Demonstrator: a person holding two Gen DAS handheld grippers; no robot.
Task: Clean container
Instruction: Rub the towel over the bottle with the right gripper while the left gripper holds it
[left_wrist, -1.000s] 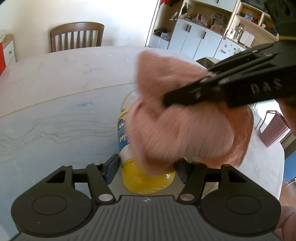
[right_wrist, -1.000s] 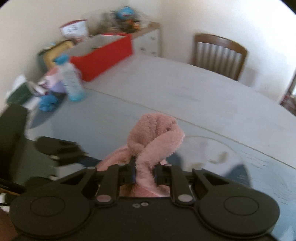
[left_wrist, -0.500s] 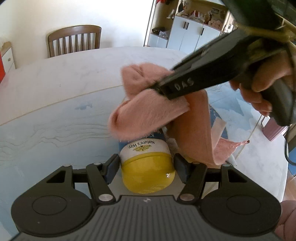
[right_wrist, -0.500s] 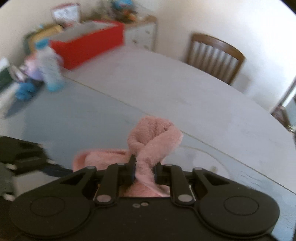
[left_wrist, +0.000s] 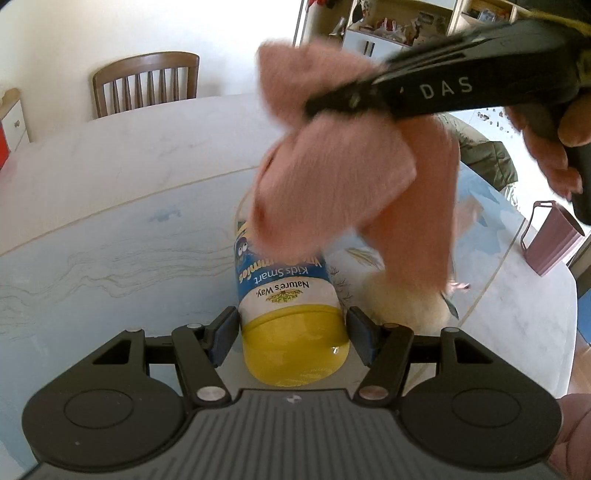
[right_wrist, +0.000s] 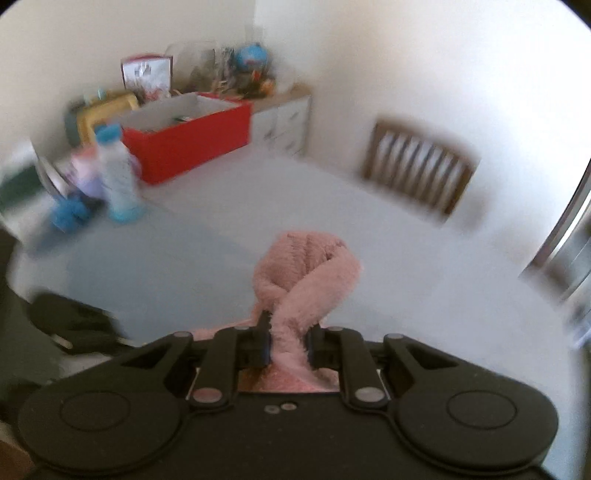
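Observation:
My left gripper (left_wrist: 291, 332) is shut on a vitamin container (left_wrist: 284, 284) with a blue and white label and a yellow lid, gripped near the lid and lying along the fingers. A fluffy pink cloth (left_wrist: 332, 177) hangs over the container's far end, hiding its base. My right gripper (left_wrist: 314, 107) comes in from the upper right, shut on that cloth. In the right wrist view the right gripper (right_wrist: 286, 343) pinches the pink cloth (right_wrist: 306, 273), which loops up between the fingers. The view is motion-blurred.
A pale marble table (left_wrist: 110, 229) lies under both grippers. A wooden chair (left_wrist: 144, 83) stands at its far side. A clear bottle with a blue cap (right_wrist: 118, 173), a red box (right_wrist: 188, 136) and clutter sit at the table's left end. A mauve bag (left_wrist: 550, 240) stands right.
The right gripper with the pink cloth has swung up and away from the lid end toward the container's far end, uncovering more of the label. The left gripper keeps its hold.

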